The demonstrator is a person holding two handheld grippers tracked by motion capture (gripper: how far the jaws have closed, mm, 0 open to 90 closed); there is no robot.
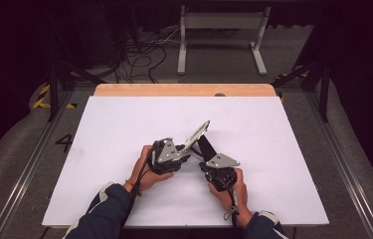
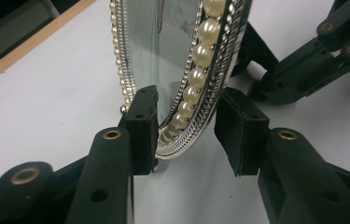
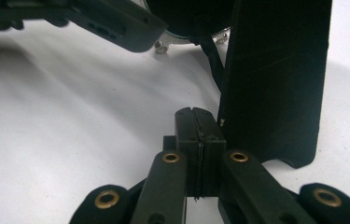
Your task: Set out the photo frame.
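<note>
An oval frame (image 1: 197,133) with a silver and pearl rim (image 2: 200,51) stands tilted on the white table (image 1: 124,124), propped by its black back stand (image 1: 205,147). In the left gripper view my left gripper (image 2: 191,130) straddles the frame's lower edge. One of its pads (image 2: 142,121) lies against the rim, while a gap separates the rim from the other pad (image 2: 238,130). In the right gripper view my right gripper (image 3: 199,126) is shut with nothing visible between its pads, close beside the black stand (image 3: 275,79). In the high view both grippers, left (image 1: 186,149) and right (image 1: 209,162), meet at the frame.
The white sheet covers the table, with a wooden strip (image 1: 184,89) along the far edge. Beyond it are cables (image 1: 139,55) and a white metal stand (image 1: 221,35) on the floor. The person's forearms come in from the bottom edge.
</note>
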